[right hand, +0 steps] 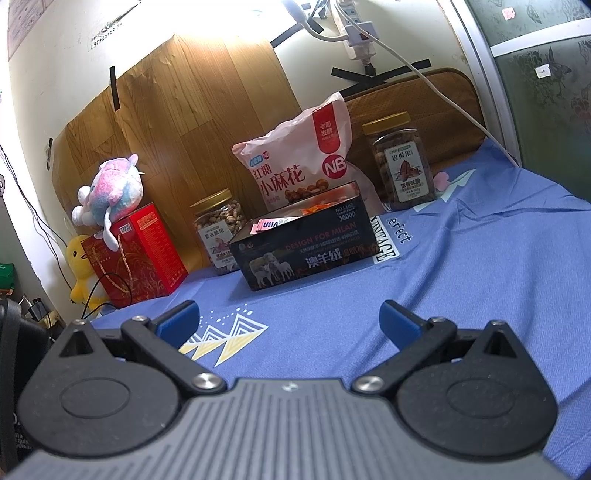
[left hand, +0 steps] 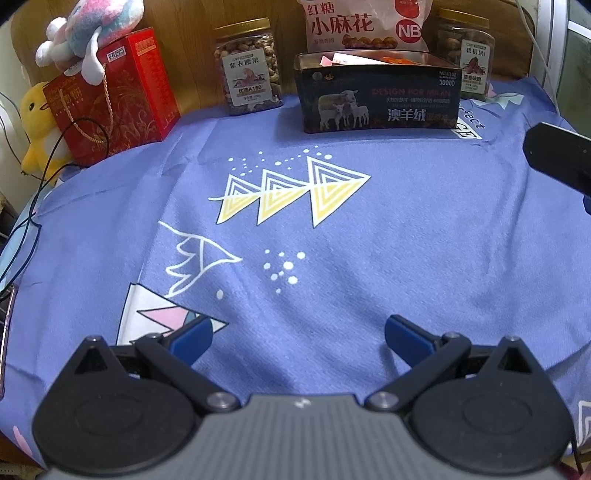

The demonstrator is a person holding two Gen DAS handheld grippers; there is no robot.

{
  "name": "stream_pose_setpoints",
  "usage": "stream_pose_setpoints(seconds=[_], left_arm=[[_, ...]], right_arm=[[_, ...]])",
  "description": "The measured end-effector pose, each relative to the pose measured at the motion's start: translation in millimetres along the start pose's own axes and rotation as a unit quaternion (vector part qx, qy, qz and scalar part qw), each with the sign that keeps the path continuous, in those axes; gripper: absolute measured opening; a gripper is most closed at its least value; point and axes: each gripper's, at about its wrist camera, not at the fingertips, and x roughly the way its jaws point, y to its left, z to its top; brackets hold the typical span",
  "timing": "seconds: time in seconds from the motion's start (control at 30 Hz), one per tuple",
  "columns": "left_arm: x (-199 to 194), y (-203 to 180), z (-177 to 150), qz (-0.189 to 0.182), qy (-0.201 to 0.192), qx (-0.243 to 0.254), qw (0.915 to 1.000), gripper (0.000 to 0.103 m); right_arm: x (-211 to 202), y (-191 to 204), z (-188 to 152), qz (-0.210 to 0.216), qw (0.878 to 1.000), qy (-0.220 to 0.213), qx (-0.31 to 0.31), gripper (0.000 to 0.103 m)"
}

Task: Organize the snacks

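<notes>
Blue cloth [left hand: 369,229] with white and yellow triangle prints covers the table. Left wrist view: the left gripper [left hand: 298,334] hangs low over the near part of the cloth, its two blue fingers [left hand: 192,338] spread wide with only bare cloth between them. At the far edge stands a dark tin box [left hand: 376,99] printed with sheep, lid off, with pink and orange packets showing over its rim. Directly behind it leans a pink snack bag [left hand: 364,26]. To the left of the box, a little apart, stands a nut jar [left hand: 248,66] with a gold lid; another jar [left hand: 466,51] sits behind the box's right corner. Far left is a red gift box [left hand: 118,99] with a rope handle, a pink-and-blue plush toy [left hand: 92,33] on top of it and a yellow duck toy [left hand: 35,125] beside it. A black part of the other gripper enters at the right edge.

Right wrist view: the right gripper [right hand: 290,319] is held above the cloth [right hand: 461,277], well short of the snacks, fingers [right hand: 179,323] likewise apart and holding nothing. The tin box [right hand: 306,251] is seen corner-on, with packets [right hand: 280,222] lying inside. The snack bag [right hand: 303,158] stands upright behind it, touching or nearly so; I cannot tell which. Left jar [right hand: 219,236] is just beside the box, right jar [right hand: 400,162] farther back. The red gift box [right hand: 136,254], plush toy [right hand: 110,192] and duck [right hand: 83,266] stay grouped at the left. Wood-grain board [right hand: 177,122] is taped to the wall behind.
</notes>
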Motion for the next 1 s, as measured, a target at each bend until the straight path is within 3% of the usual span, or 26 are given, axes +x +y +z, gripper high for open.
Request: stream_pose_setpoints(seconds=[0.67, 1.0], left_arm=[[-6.4, -1.2, 2.2, 0.014, -0.025, 0.013, 0.9995, 0.103], [-27.3, -2.8, 13.7, 0.026, -0.077, 0.021, 0.9965, 0.103]], right_arm=[[0.8, -0.3, 0.5, 0.0, 1.0, 0.0, 0.001, 0.103], [-7.0, -0.5, 5.2, -0.007, 1.0, -0.013, -0.004, 0.103]])
